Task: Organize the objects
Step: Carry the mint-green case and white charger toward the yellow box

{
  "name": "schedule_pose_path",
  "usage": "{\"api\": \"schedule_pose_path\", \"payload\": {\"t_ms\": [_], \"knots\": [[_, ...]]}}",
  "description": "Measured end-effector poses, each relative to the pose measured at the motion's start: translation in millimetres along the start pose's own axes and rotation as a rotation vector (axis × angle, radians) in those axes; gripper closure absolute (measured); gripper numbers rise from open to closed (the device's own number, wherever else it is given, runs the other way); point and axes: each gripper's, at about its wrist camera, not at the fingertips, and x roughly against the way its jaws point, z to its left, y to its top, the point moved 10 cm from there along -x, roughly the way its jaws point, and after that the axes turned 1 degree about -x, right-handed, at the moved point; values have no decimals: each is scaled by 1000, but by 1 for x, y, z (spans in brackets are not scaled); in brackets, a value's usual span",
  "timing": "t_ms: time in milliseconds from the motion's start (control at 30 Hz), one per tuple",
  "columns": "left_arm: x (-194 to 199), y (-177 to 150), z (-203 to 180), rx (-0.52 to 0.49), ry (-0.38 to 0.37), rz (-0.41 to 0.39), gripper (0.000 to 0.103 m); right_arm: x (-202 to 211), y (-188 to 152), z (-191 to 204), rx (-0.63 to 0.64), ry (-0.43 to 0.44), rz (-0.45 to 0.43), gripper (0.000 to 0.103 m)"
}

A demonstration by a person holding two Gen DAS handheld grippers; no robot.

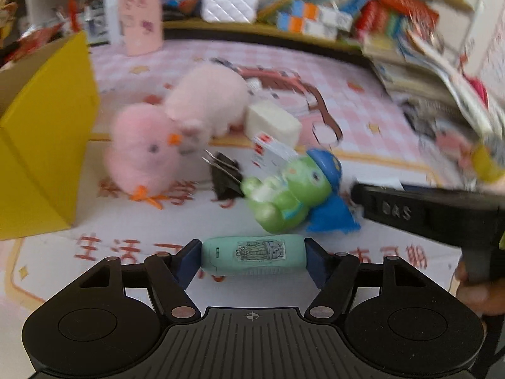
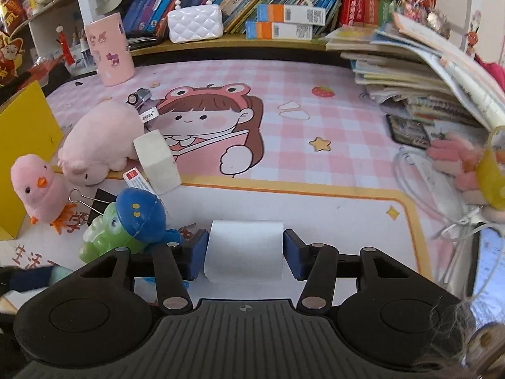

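Note:
My left gripper point(image 1: 253, 257) is shut on a mint green case with a cartoon sticker point(image 1: 252, 255), held crosswise just above the desk mat. My right gripper point(image 2: 246, 249) is shut on a white curved card point(image 2: 244, 249). On the mat lie a green frog toy with a blue cap point(image 1: 290, 189) point(image 2: 126, 224), a pink chick plush point(image 1: 142, 148) point(image 2: 34, 186), a pink pig plush point(image 1: 208, 98) point(image 2: 101, 135), a white block point(image 1: 273, 121) point(image 2: 157, 161), and a black binder clip point(image 1: 225, 175) point(image 2: 94, 202). The right gripper's body point(image 1: 426, 211) shows at the right of the left wrist view.
A yellow box point(image 1: 47, 145) point(image 2: 22, 132) stands at the left. A pink cup point(image 2: 109, 50) and a white quilted purse point(image 2: 194, 23) stand by the bookshelf at the back. Stacked books point(image 2: 410, 75), white cables point(image 2: 435, 195) and a yellow tape roll point(image 2: 492, 183) crowd the right.

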Motion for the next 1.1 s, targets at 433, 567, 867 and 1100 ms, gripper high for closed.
{"api": "schedule_pose_path", "payload": {"t_ms": [433,567,867,1100], "knots": [[49,-6,59,107,-14,-102,34,66,-1,27,-86,-33,-133,55],[71,-17,87,125,-20,-134,34,77,-19,71,-29,-1,-122,55],[117,-51,180,185,82,-156,34,102,-69,200,143,119,-70,55],[144,-76,238,180,131,-152,34,112,-96,262,148,146,-38,55]]}}
